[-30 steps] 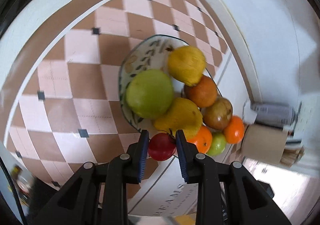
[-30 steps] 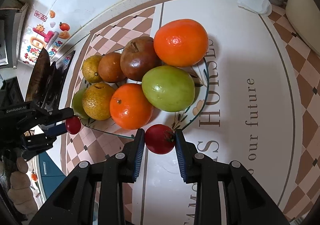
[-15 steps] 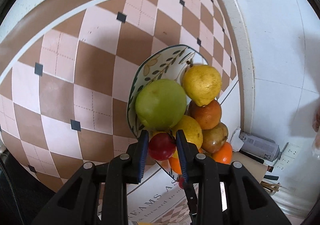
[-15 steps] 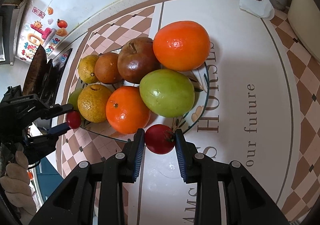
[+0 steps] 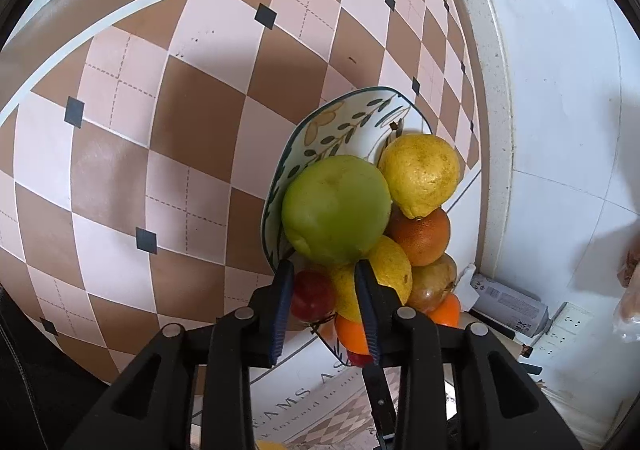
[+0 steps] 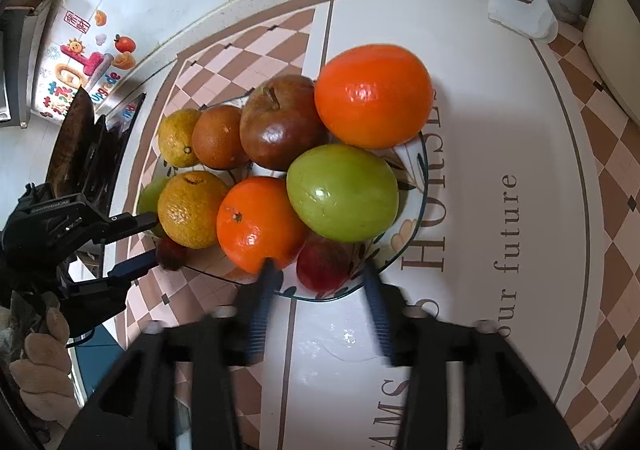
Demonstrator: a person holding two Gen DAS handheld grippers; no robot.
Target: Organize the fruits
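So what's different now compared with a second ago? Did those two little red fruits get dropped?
Yes. The right gripper has opened, and its red fruit now lies on the plate. The left gripper has opened too; its red fruit sits loose at the plate's edge. The piled oranges, apples and pears stayed put.

A home kitchen: a white-tiled wall (image 5: 560,97) meets a countertop covered by a brown-and-pink checked mat (image 5: 168,137) printed with decorative lettering. A patterned plate (image 6: 414,226) heaped with fruit sits on it, and colourful magnets (image 6: 76,65) decorate an appliance nearby.
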